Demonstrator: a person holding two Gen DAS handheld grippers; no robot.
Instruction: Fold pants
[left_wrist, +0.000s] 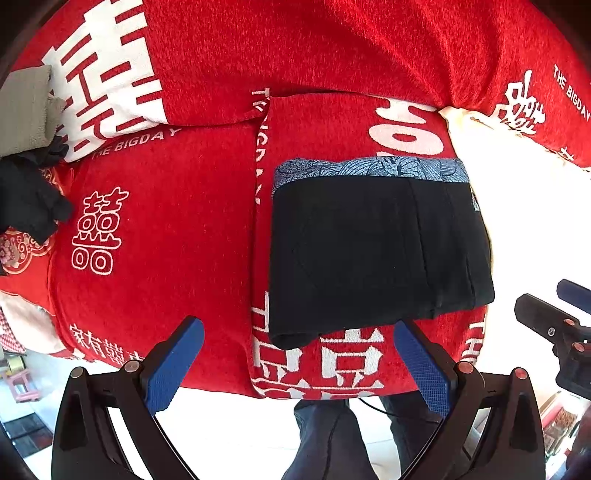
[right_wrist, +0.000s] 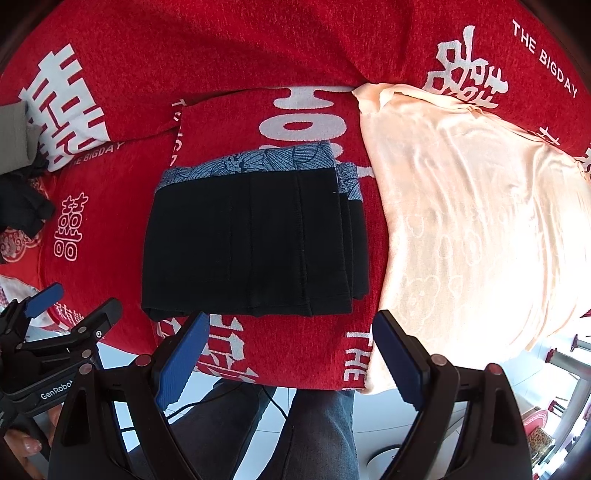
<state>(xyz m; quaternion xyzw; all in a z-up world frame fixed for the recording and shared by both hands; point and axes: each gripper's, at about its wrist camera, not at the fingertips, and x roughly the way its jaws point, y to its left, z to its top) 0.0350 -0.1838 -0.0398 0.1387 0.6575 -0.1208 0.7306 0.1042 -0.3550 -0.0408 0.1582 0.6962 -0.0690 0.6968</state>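
Currently, in the left wrist view, I see the black fabric pants with a blue patterned waistband (left_wrist: 376, 243) lying as a compact folded rectangle on a red knitted blanket with white lettering (left_wrist: 184, 221). The left gripper (left_wrist: 299, 365) is spread wide and holds nothing, and it sits just short of the near hem. Judging by the layered edges, the fold looks finished or nearly so. If one more fold is needed, I would take both near corners together and carry them to the waistband, keeping the layers aligned. A dark crumpled garment (left_wrist: 26, 199) lies well apart at the left edge, clear of the work.

In the right wrist view, the right gripper (right_wrist: 291, 362) is likewise wide and empty, near the front hem of the pants. A pale peach towel (right_wrist: 469, 221) lies just beside the stack on the right; I would keep the right fingers off it. The person's legs in grey trousers (right_wrist: 317, 432) stand below the blanket edge.
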